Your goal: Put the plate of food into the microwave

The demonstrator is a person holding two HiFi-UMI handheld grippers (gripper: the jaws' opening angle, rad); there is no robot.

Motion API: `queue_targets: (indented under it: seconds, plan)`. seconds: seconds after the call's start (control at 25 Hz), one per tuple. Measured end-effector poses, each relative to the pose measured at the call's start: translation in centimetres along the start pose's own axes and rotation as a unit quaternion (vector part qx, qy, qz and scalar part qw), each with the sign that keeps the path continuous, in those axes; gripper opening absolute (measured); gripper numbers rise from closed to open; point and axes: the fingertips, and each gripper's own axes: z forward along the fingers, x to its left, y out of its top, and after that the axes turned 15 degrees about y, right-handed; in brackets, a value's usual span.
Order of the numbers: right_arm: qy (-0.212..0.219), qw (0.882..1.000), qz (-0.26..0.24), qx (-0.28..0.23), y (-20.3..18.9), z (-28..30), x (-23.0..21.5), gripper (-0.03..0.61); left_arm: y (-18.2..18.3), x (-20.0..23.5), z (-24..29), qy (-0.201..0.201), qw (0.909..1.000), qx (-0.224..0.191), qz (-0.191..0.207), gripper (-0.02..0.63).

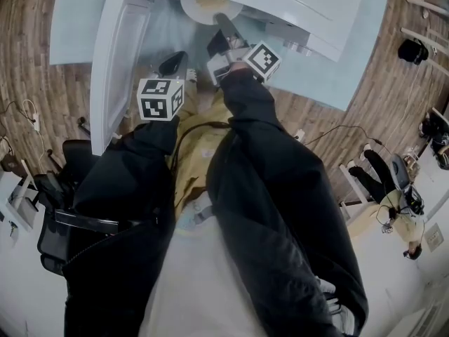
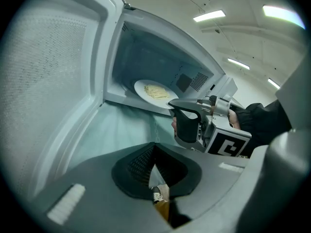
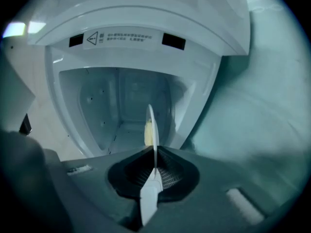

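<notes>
The microwave (image 3: 136, 38) door (image 2: 48, 81) stood open. The right gripper (image 3: 154, 153), jaws clamped on the rim of the plate (image 3: 151, 125), held it at the cavity's mouth (food (image 2: 156, 91) aboard, apparently not set down yet); release remained. The left gripper (image 2: 154, 147) was closed, empty.

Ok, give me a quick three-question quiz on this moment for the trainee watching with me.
1. True or false: the left tool has something between its jaws.
2. Which tool grips the plate by its rim? A) left tool B) right tool C) neither
3. Fill in: the microwave door stands ____.

Key:
1. False. Its jaws are together on nothing.
2. B. The rim sits edge-on between the right tool's jaws, at the mouth of the cavity.
3. Open, swung out to the left.
</notes>
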Motion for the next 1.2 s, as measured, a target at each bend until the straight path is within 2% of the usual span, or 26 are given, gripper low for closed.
queue_targets:
  seconds: [0.64,0.72,0.84,0.96,1.12,1.16,1.2]
  plan:
    - [-0.034,0.998,0.004,-0.048,1.6,2.6,-1.5,0.011,-0.5,1.2,0.1,0.005,0.9999,0.002,-0.016,-0.005]
    - [-0.037,0.999,-0.002,-0.039,1.4,2.5,-1.5,0.016,-0.6,1.2,-0.1,0.006,0.9998,0.001,-0.017,-0.005]
    - [-0.037,0.999,-0.004,-0.024,0.9,2.0,-1.4,0.088,-0.6,1.1,-0.4,0.007,0.9998,-0.001,-0.018,-0.005]
    - [-0.03,0.999,-0.018,-0.004,0.4,1.2,-0.5,0.101,-0.3,0.8,-0.7,0.006,0.9998,-0.008,-0.017,-0.005]
    - [-0.033,0.996,-0.063,0.055,-1.2,-0.8,1.2,0.096,0.6,-0.1,-1.5,0.002,0.9997,-0.022,-0.012,-0.005]
    - [-0.04,0.993,-0.081,0.078,-1.8,-1.7,1.6,0.078,0.8,-0.5,-1.8,0.0,0.9996,-0.026,-0.011,-0.005]
    - [-0.049,0.988,-0.101,0.103,-2.4,-2.9,2.1,0.033,1.0,-1.0,-2.2,-0.002,0.9995,-0.029,-0.01,-0.005]
